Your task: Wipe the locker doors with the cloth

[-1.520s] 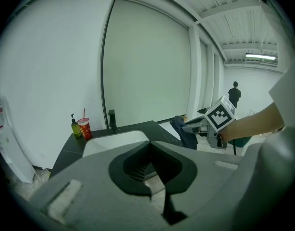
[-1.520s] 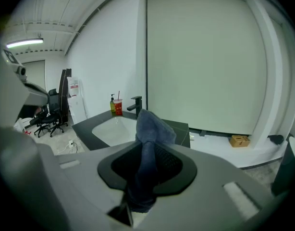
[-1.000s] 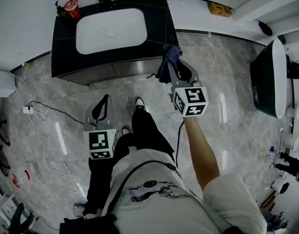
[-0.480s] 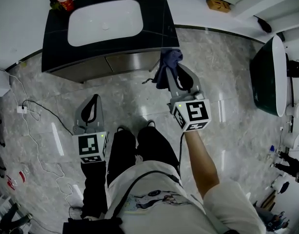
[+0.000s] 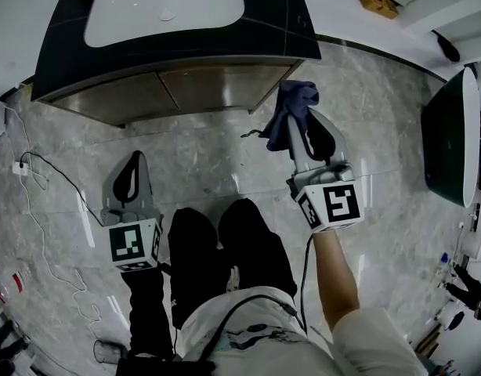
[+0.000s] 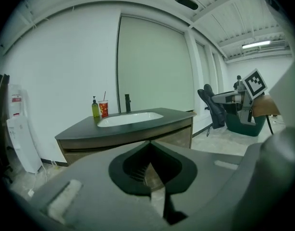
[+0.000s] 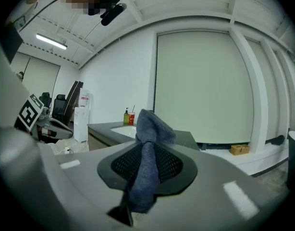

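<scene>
The blue-grey cloth (image 5: 291,106) hangs bunched from the tips of my right gripper (image 5: 301,129), which is shut on it. In the right gripper view the cloth (image 7: 150,126) stands up between the jaws of the right gripper (image 7: 147,146). The cloth's top is just short of the right corner of the dark vanity's brown cabinet doors (image 5: 193,88) and apart from them. My left gripper (image 5: 133,158) is shut with nothing in it, over the floor in front of the doors. Seen from the left gripper (image 6: 150,146), the cabinet front (image 6: 178,134) lies ahead, a little way off.
A white basin (image 5: 166,6) is set in the black countertop (image 5: 280,22), with a soap bottle (image 6: 95,109) and red cup (image 6: 104,109) behind it. Cables (image 5: 45,171) trail on the left floor. A dark tub (image 5: 448,131) stands at right. The person's legs (image 5: 225,249) are between the grippers.
Both grippers have sunk towards the floor and the cabinet front now looms larger and nearer. The cloth stays held in the right gripper throughout.
</scene>
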Action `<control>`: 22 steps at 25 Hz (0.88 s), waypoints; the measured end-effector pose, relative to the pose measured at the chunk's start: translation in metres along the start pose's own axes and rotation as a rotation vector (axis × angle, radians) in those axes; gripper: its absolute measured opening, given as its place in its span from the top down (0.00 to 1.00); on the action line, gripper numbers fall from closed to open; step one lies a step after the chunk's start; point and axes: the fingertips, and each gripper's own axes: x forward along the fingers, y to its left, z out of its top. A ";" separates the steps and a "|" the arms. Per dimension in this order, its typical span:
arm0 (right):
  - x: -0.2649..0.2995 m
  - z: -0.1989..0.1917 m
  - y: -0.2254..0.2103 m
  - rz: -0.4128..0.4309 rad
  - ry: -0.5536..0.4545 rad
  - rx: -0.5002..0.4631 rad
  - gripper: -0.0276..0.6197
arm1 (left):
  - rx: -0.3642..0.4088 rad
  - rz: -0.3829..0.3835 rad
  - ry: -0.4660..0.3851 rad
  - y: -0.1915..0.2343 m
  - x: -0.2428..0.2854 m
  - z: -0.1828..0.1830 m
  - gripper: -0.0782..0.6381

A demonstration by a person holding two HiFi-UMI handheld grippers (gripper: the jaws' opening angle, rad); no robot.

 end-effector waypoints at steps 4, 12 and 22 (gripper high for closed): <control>0.024 -0.065 0.008 0.001 -0.031 -0.044 0.82 | 0.035 0.021 -0.020 0.013 0.030 -0.071 0.89; 0.067 -0.173 -0.008 -0.029 -0.121 -0.128 0.82 | 0.056 0.009 -0.081 0.007 0.108 -0.197 0.89; 0.101 -0.247 -0.015 -0.062 -0.246 -0.190 0.82 | 0.097 0.021 -0.145 0.006 0.152 -0.283 0.89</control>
